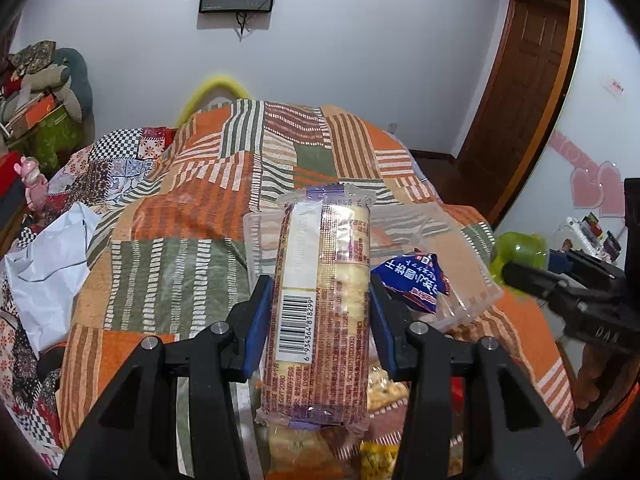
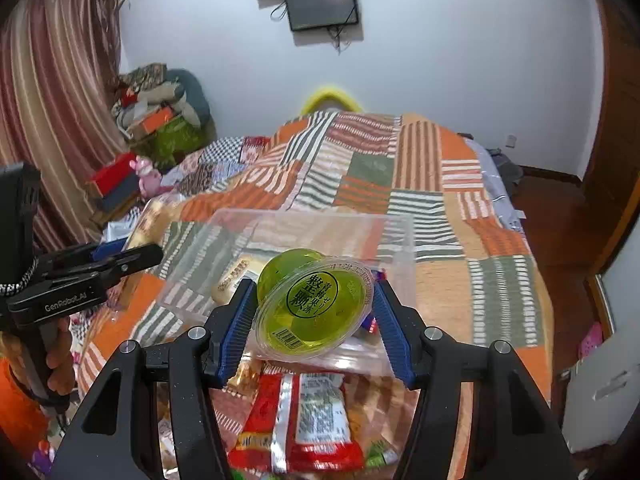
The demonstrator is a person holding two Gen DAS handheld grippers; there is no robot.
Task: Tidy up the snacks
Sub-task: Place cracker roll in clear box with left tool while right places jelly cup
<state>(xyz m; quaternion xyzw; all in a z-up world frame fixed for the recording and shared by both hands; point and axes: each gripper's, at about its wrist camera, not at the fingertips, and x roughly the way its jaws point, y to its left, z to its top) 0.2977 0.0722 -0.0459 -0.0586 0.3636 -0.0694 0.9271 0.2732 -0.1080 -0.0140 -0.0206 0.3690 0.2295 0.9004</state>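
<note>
Left gripper [image 1: 320,312] clamps long clear-wrapped cracker pack [image 1: 320,300], barcode lower centre. Right gripper [image 2: 316,312] clamps round green jelly cup [image 2: 316,308]. Pack's small print illegible.

Even, soft indoor light, moderately bright; no hard shadows on bedspread [image 1: 208,216]. Strong fisheye bending with dark vignette at corners. Glare on wrapper [image 1: 320,300] between jaws and on jelly cup [image 2: 316,304] lid. Snacks below jaws blurred; far wall [image 2: 440,60] slightly soft.
</note>
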